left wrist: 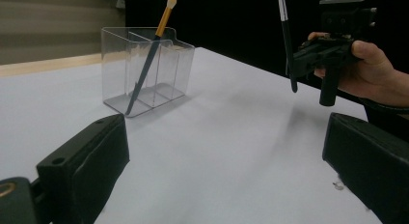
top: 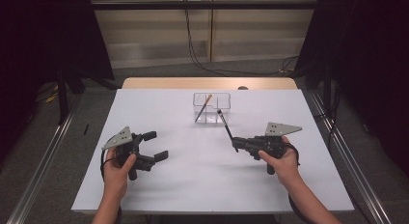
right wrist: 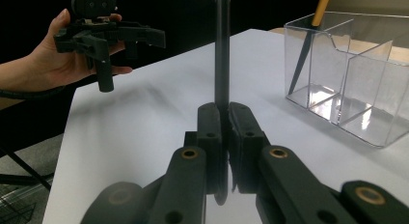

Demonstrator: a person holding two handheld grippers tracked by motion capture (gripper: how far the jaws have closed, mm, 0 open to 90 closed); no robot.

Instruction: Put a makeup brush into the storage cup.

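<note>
A clear divided box (top: 211, 108) (left wrist: 144, 74) (right wrist: 352, 69) stands at the table's far middle. In it leans a makeup brush (top: 204, 107) (left wrist: 149, 55) (right wrist: 308, 35) with an orange handle. My right gripper (top: 235, 143) (right wrist: 224, 118) is shut on a thin black brush (top: 225, 125) (left wrist: 288, 40) (right wrist: 222, 55), which points up and toward the box from just in front of it. My left gripper (top: 156, 145) (left wrist: 224, 156) hovers open over the table's left side with nothing between its jaws.
The white table top (top: 193, 175) has a wooden strip (top: 207, 83) along its far edge. Metal rails run along both sides of the table, and dark curtains hang beyond them.
</note>
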